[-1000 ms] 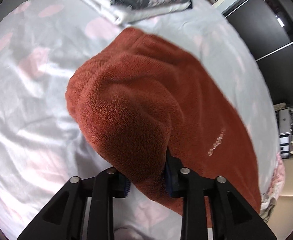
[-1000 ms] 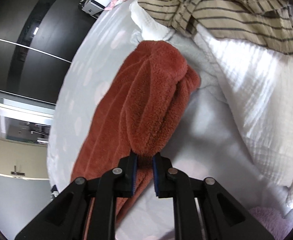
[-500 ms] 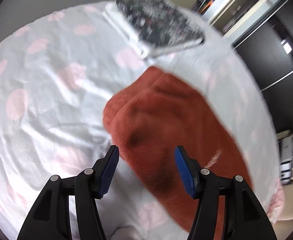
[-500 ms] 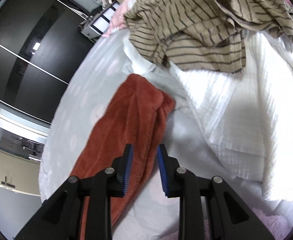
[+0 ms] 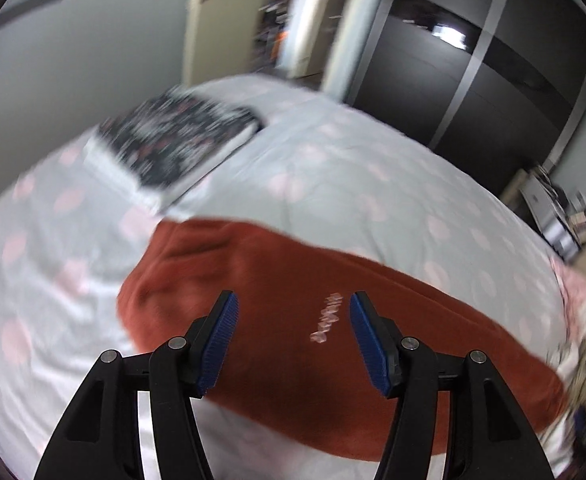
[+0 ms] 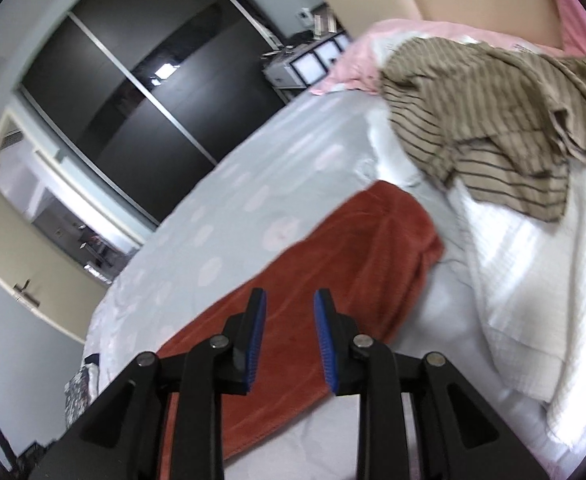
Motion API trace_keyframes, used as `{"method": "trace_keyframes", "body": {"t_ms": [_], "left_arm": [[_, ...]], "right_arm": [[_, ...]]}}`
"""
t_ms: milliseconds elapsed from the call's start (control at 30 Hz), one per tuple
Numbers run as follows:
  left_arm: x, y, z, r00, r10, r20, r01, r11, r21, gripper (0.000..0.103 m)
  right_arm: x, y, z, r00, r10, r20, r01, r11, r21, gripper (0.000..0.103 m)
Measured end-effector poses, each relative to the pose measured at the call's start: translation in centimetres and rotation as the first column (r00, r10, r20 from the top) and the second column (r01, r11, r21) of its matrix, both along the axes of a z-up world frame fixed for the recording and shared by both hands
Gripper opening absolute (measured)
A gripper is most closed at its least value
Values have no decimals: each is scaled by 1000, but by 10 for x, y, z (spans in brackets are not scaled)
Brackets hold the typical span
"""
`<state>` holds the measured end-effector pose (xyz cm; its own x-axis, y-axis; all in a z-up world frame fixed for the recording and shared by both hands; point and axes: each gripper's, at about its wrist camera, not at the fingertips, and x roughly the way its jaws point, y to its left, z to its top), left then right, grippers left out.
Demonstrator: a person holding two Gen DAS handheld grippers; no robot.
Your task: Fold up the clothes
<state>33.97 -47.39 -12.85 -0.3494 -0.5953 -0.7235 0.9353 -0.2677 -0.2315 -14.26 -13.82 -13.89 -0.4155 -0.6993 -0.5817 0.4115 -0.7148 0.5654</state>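
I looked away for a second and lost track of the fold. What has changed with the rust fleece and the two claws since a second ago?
Both claws let go: the left claw and right claw, each pinching an end of the rust fleece a second ago, now stand open and lifted above it. The fleece lies flat on the dotted bedsheet. The striped shirt and folded dark-print garment stayed put.

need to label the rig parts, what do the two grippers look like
The left gripper and right gripper look alike: black angular plastic fingers with silver round screw heads, each tipped with a blue ribbed pad. No cables, markings, hands or sleeves show.
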Motion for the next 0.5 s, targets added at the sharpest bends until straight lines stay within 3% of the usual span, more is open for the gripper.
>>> {"method": "trace_keyframes", "body": {"t_ms": [133, 233, 400, 500], "left_arm": [[-29, 2, 1, 987, -159, 20, 159, 986, -51, 60], [-54, 7, 1, 954, -279, 106, 288, 955, -76, 60], [-90, 4, 1, 864, -459, 206, 482, 873, -79, 60], [-109, -5, -1, 805, -536, 254, 565, 823, -57, 60]], "right_arm": [[1, -16, 0, 996, 86, -10, -86, 996, 7, 25], [-1, -32, 0, 987, 161, -7, -161, 986, 30, 25], [-5, -77, 4, 938, 347, -8, -344, 933, 105, 25], [1, -118, 11, 872, 489, -35, -474, 859, 195, 25]]}}
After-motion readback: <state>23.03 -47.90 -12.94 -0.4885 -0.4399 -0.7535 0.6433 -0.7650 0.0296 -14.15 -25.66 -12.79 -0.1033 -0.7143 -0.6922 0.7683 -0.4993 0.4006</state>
